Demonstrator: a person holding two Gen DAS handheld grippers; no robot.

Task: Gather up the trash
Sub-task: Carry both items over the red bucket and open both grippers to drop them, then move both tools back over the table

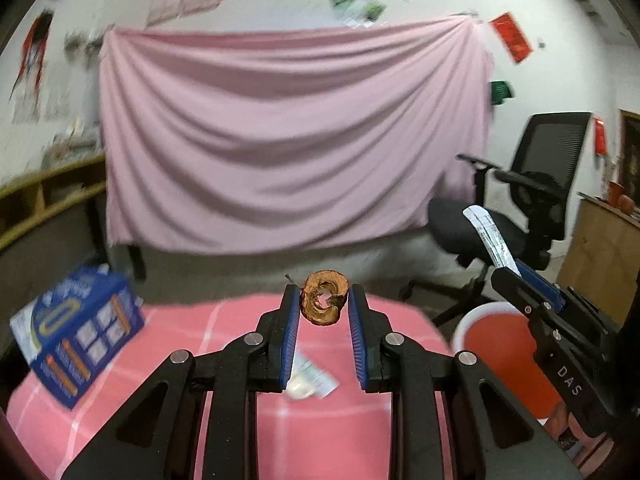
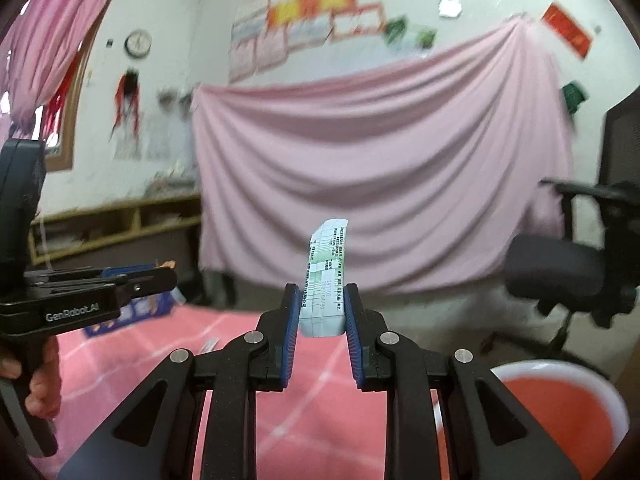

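Note:
My left gripper [image 1: 324, 300] is shut on a brown dried apple core [image 1: 323, 298] and holds it above the pink checked tablecloth [image 1: 240, 360]. My right gripper [image 2: 322, 308] is shut on a flattened white and green carton [image 2: 326, 280], held upright above the table. The right gripper also shows in the left wrist view [image 1: 536, 288], with the carton [image 1: 490, 236] sticking up from it, over a red bucket with a white rim [image 1: 500, 344]. The bucket also shows at the lower right of the right wrist view [image 2: 560, 408]. A crumpled paper wrapper [image 1: 310, 380] lies on the tablecloth below my left gripper.
A blue printed box [image 1: 80, 332] stands on the table's left side. A black office chair [image 1: 520, 208] stands to the right, beyond the bucket. A pink sheet [image 1: 288, 140] hangs on the far wall. A wooden shelf [image 1: 48, 200] runs along the left wall.

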